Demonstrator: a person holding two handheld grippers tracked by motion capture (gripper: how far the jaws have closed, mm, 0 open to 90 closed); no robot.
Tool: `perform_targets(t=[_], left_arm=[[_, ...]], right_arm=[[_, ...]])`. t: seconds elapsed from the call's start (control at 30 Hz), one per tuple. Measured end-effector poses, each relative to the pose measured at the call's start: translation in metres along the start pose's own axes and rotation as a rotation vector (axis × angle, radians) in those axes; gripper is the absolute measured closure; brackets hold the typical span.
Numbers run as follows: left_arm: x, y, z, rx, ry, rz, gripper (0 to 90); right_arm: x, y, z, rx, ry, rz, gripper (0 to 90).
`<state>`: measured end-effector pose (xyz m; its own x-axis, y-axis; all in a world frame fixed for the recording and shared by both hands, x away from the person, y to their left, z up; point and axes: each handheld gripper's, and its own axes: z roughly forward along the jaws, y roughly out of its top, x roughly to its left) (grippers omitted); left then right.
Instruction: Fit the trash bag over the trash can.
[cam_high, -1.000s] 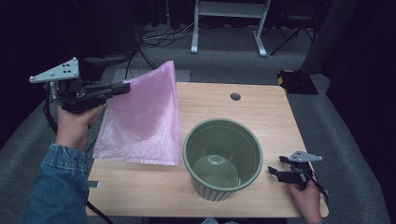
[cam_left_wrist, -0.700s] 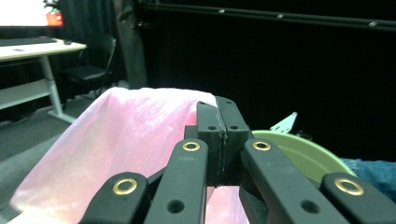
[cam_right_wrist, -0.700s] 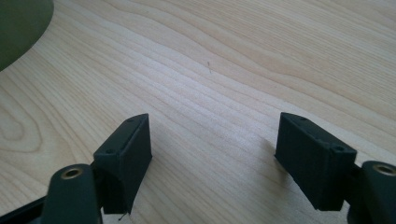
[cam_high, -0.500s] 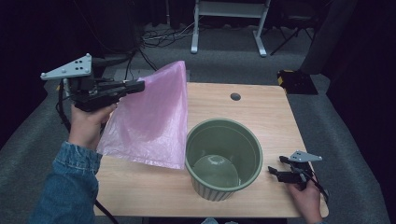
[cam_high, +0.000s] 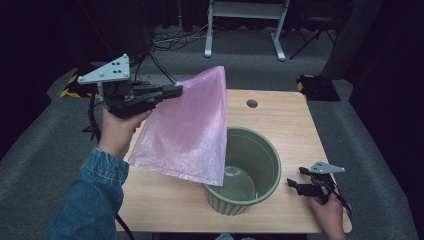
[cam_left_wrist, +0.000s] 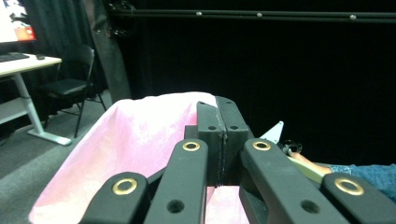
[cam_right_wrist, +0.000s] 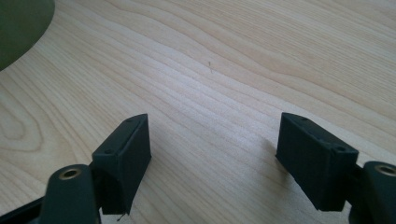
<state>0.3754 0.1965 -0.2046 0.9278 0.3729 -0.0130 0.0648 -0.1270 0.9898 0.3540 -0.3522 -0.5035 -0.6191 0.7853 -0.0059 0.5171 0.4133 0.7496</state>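
Left gripper (cam_high: 172, 91), jaws pinching a pink bag (cam_high: 187, 130) at its top corner, holds it draped over the green pot (cam_high: 250, 172) rim at nine o'clock. Right gripper (cam_high: 296, 183), spread, rests at three o'clock. Best approach: spread the bag's mouth before lowering.

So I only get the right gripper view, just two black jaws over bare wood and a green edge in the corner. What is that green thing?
Observer: A round green pot standing on the table.
Operator: Is the other hand doing anything?
Observer: Yes, the left gripper holds up a pink plastic bag, jaws shut on its top edge.
Operator: Where does the bag hang?
Observer: Its lower corner hangs over the pot's near-left rim.
Operator: And my gripper?
Observer: The right gripper sits low on the table right of the pot, jaws open, holding nothing.
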Motion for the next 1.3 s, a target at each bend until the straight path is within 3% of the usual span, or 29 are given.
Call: perform_targets(t=[0.3, 0.4, 0.6, 0.87, 1.3], left_arm=[[-0.002, -0.001, 0.036, 0.025, -0.043, 0.000, 89.5], [-0.005, -0.001, 0.048, 0.046, -0.020, 0.022, 89.5], [-0.006, -0.004, 0.068, 0.043, -0.043, 0.015, 89.5], [-0.012, -0.006, 0.090, 0.030, -0.064, 0.012, 89.5], [-0.021, -0.014, 0.124, 0.053, -0.086, 0.014, 89.5]], right_arm=[[0.000, 0.000, 0.000, 0.000, 0.000, 0.000, 25.9], [0.000, 0.000, 0.000, 0.000, -0.001, -0.001, 25.8], [0.000, 0.000, 0.000, 0.000, 0.000, -0.002, 25.4], [0.000, 0.000, 0.000, 0.000, 0.002, -0.004, 25.0], [0.000, 0.000, 0.000, 0.001, 0.004, -0.005, 24.5]])
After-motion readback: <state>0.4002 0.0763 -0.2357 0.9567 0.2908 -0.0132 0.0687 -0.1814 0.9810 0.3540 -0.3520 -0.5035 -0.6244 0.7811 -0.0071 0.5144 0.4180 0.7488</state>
